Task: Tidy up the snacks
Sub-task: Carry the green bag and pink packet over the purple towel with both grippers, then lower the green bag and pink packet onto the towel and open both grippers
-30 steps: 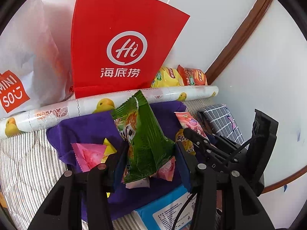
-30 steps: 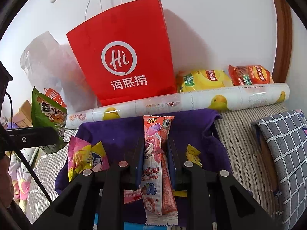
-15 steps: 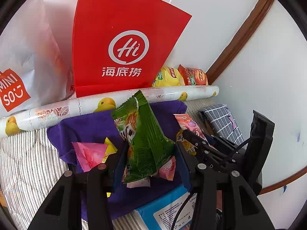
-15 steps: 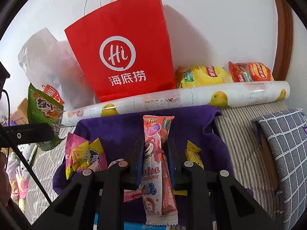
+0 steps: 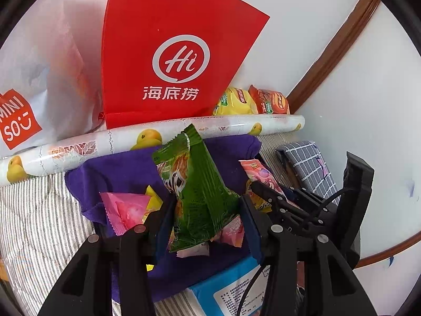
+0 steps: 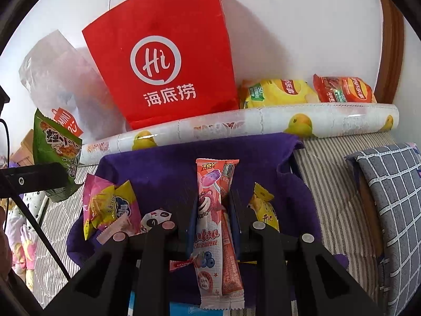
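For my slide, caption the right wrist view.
Right tongs grip a pink candy stick above a purple cloth, facing a red paper bag.

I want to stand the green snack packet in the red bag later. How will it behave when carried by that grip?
The green snack packet looks puffy and creased, so probably light and crushable. Held low by the left tool, its top stands up yet may flop or swing. The glossy film could slip if the grip loosens.

blue box (image 5: 226, 287) cut off, label unreadable
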Demonstrator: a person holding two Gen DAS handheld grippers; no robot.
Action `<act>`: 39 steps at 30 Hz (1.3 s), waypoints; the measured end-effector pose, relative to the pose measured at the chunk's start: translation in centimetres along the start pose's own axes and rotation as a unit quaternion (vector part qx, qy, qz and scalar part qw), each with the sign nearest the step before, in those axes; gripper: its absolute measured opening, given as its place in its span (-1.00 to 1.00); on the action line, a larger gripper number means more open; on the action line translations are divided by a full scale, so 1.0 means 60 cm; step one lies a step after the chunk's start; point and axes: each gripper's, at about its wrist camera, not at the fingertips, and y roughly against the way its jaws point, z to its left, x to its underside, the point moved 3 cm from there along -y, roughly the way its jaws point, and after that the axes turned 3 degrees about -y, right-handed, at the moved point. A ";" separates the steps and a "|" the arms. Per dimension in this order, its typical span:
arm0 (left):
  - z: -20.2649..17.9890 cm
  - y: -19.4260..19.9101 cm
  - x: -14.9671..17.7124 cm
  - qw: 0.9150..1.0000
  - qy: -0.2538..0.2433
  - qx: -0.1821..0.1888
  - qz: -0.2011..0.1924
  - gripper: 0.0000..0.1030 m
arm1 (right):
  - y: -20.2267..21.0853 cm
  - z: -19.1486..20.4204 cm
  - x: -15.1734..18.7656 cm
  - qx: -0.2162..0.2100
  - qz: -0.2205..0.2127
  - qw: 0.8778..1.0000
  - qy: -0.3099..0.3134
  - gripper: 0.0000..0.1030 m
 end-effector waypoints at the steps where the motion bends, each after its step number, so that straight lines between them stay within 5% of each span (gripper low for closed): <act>1: 0.000 0.000 0.000 1.000 0.000 0.000 0.000 -0.10 | -0.001 0.001 0.000 0.001 0.002 1.000 0.001 -0.55; 31: 0.001 -0.015 0.002 1.000 -0.001 -0.006 0.012 -0.10 | -0.041 0.003 0.012 0.024 0.066 0.997 0.009 -0.50; 39: 0.008 -0.032 0.004 1.000 0.005 0.000 0.026 -0.10 | -0.020 0.011 0.006 0.010 0.047 0.999 0.017 -0.29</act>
